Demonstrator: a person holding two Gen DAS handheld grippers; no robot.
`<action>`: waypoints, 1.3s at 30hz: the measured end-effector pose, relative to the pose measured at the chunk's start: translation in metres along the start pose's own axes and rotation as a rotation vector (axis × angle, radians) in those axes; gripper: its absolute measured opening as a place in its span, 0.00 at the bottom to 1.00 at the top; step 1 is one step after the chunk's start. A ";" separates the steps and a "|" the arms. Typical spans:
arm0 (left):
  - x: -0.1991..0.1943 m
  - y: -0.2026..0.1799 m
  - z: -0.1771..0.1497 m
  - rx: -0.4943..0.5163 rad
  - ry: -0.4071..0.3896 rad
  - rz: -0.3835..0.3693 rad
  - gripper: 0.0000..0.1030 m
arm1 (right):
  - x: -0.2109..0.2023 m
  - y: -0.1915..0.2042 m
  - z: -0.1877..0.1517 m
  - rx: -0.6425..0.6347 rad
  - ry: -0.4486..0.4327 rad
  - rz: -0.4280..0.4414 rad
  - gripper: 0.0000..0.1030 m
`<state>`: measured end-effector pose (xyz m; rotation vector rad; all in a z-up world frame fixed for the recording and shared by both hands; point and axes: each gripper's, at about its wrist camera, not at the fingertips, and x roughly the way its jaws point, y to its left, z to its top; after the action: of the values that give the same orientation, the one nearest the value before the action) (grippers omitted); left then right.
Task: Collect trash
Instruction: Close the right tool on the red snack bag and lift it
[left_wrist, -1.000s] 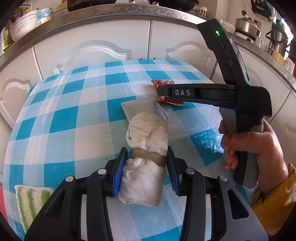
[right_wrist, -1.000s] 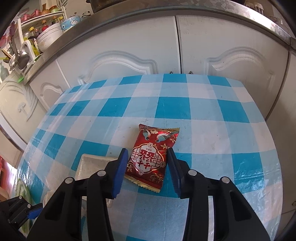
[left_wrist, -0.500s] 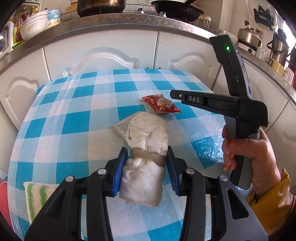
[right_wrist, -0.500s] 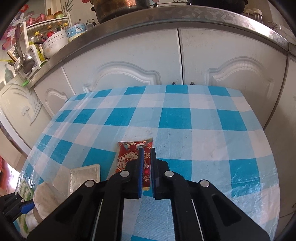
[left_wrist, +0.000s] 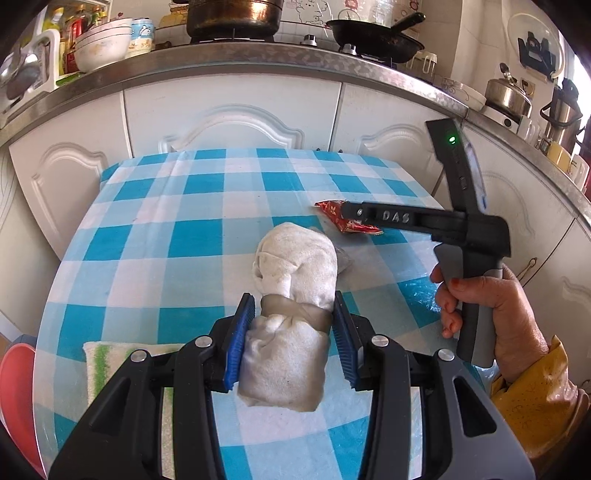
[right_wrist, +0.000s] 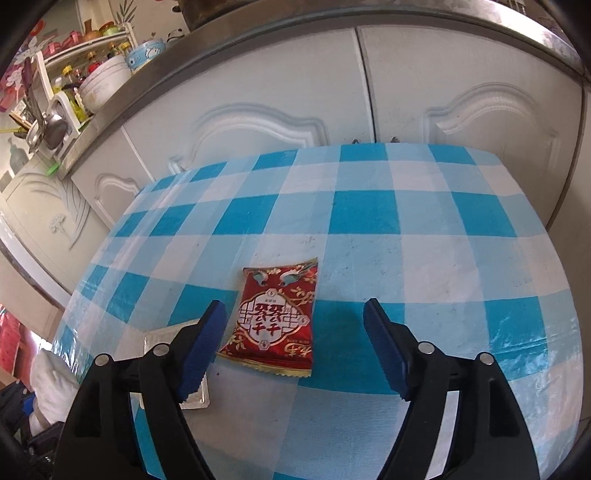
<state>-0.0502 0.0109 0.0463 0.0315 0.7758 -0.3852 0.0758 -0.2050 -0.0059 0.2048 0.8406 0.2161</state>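
Checked blue-and-white oilcloth (right_wrist: 424, 221) covered the table. Over it the left gripper (left_wrist: 293, 339) pinched a soft rolled white rag (left_wrist: 291, 295) at its taped waist. The right gripper (right_wrist: 295, 347) was opening, its pads clear of the red foil snack packet (right_wrist: 275, 321) lying flat between them: light, crinkly and slippery, likely best nipped by its edge.

bare tablecloth (right_wrist: 424, 229) beyond red packet (right_wrist: 275, 317), cabinet doors (right_wrist: 266, 96) behind
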 end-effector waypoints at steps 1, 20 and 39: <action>-0.001 0.002 -0.001 -0.004 -0.001 -0.001 0.42 | 0.003 0.004 0.000 -0.012 0.009 0.000 0.78; -0.015 0.041 -0.012 -0.084 -0.047 -0.058 0.42 | 0.011 0.033 0.000 -0.154 -0.003 -0.242 0.40; -0.068 0.093 -0.025 -0.173 -0.147 -0.026 0.42 | -0.063 0.154 -0.015 -0.350 -0.190 -0.215 0.39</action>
<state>-0.0785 0.1237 0.0652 -0.1677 0.6620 -0.3403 0.0073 -0.0726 0.0699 -0.1908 0.6183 0.1363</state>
